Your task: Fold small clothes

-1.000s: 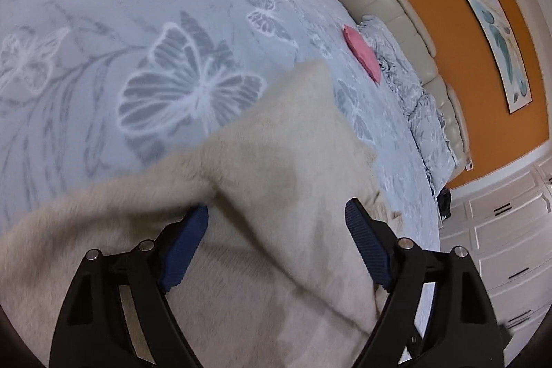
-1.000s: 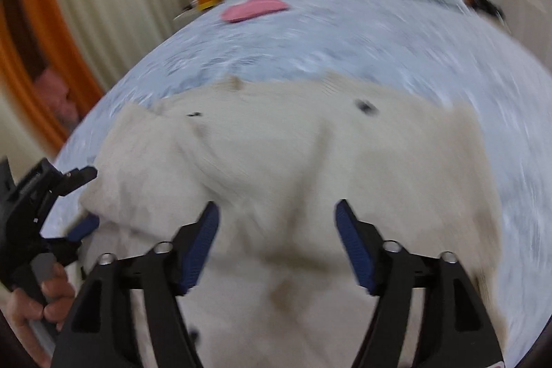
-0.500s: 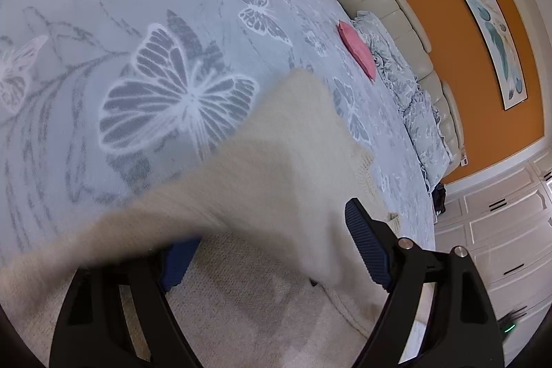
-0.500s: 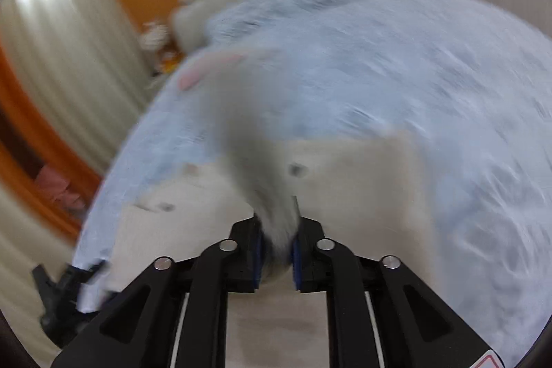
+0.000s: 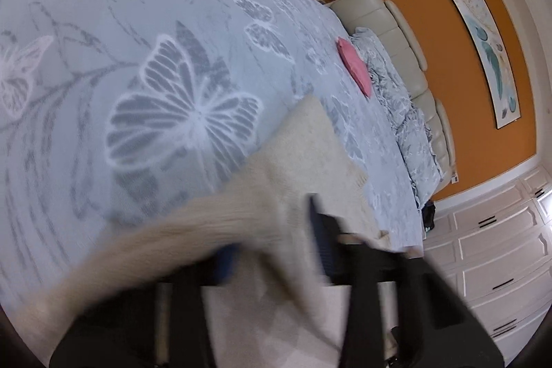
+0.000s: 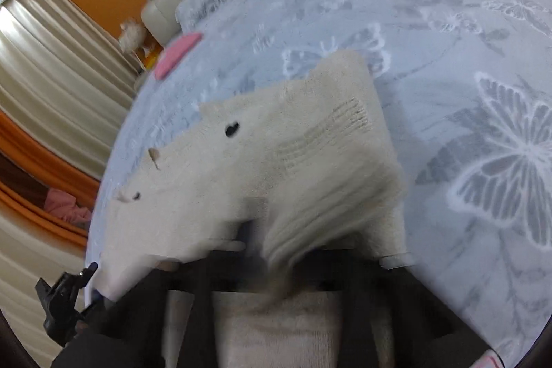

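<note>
A cream fleece garment point(image 6: 262, 154) with dark buttons lies on the blue butterfly bedspread point(image 6: 465, 57). It also shows in the left wrist view point(image 5: 303, 154). My right gripper point(image 6: 276, 250) is shut on a fold of the cream garment and lifts it; the fingers are mostly hidden by blurred cloth. My left gripper point(image 5: 272, 250) has the garment's edge draped between its blue pads point(image 5: 321, 240), which stand closer together; motion blur hides whether they clamp the cloth. The left gripper also shows at the lower left of the right wrist view point(image 6: 65, 299).
A pink folded item point(image 5: 355, 68) lies on the bed near the crumpled blue duvet point(image 5: 403, 112) and the cream headboard point(image 5: 407, 33). White drawers point(image 5: 493, 264) stand beyond the bed's edge. Curtains point(image 6: 51, 64) hang on the left side in the right wrist view.
The right gripper closed on the garment and lifted a fold. The left gripper's pads moved closer together, with cloth now draped over and between them.
</note>
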`<state>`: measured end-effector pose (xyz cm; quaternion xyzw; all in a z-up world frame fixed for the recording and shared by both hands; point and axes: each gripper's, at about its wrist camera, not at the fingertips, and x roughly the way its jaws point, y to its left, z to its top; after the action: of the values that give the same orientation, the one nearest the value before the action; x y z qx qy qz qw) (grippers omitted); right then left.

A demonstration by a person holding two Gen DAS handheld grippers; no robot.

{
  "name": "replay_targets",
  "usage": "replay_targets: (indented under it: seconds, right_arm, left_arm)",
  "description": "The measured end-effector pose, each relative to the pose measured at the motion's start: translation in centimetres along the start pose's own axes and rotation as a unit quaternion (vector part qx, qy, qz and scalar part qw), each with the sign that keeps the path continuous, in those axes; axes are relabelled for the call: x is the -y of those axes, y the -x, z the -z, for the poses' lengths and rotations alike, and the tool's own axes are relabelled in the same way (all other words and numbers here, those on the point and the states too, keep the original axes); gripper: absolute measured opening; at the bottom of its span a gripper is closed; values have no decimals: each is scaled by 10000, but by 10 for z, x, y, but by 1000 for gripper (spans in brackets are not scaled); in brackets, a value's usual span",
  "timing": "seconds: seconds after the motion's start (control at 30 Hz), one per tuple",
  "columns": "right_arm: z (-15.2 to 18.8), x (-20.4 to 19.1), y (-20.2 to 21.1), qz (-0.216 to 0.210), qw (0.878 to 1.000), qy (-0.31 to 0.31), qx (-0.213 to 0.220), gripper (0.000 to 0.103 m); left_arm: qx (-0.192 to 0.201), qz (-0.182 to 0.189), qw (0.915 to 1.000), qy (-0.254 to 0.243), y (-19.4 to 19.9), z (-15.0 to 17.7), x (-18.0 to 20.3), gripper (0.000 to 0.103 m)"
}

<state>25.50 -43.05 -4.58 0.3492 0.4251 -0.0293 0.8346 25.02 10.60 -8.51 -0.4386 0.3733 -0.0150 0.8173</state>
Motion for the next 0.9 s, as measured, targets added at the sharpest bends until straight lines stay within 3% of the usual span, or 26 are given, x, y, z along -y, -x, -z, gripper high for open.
replay_targets:
  seconds: [0.07, 0.1, 0.17, 0.2, 0.27, 0.33, 0.37, 0.5, 0.57, 0.63, 0.7, 0.8, 0.9]
  right_arm:
    - [-5, -15, 15, -496, 9986, 31, 192, 8]
    - [-10, -34, 36, -888, 9944, 259, 514, 8]
    - [-11, -52, 61, -1262, 9860, 548, 942, 8]
    - [-10, -53, 66, -1089, 9855, 693, 1106, 8]
    - [-9, -35, 44, -552, 9926, 665, 848, 8]
    - [-3, 8, -3, 219, 9995, 233, 31, 7]
    - [1, 20, -8, 60, 9999, 85, -18, 6]
    - [-1, -1, 23, -353, 9980, 333, 411, 7]
    - [2, -5, 21, -285, 9971, 568, 421, 7]
    - [3, 10, -3, 113, 9983, 566, 34, 7]
    - [1, 18, 4, -129, 9994, 277, 135, 7]
    - [3, 2, 28, -441, 9964, 513, 510, 8]
    - [11, 16, 5, 259, 9971, 715, 26, 9]
  left_arm:
    - [53, 162, 9997, 161, 4, -5, -7, 14]
    - [93, 179, 9996, 215, 7, -7, -8, 14]
    - [131, 128, 9997, 162, 8, -8, -8, 14]
    - [131, 20, 9999, 109, 8, -7, -7, 14]
    - [118, -125, 9998, 115, 6, -4, -9, 14]
    - [56, -224, 9996, 147, 4, -1, -12, 15]
    - [47, -261, 9996, 128, 4, 1, -12, 15]
    - [164, -442, 9988, -147, 7, 2, -7, 15]
    - [237, -484, 9985, -129, 8, 4, -6, 15]
    - [259, -555, 9979, -204, 9, 6, -5, 15]
    - [276, -608, 9975, -220, 9, 7, -5, 14]
    - [348, -685, 9968, -212, 10, 7, -6, 14]
    - [377, -791, 9959, -243, 9, 10, -6, 14]
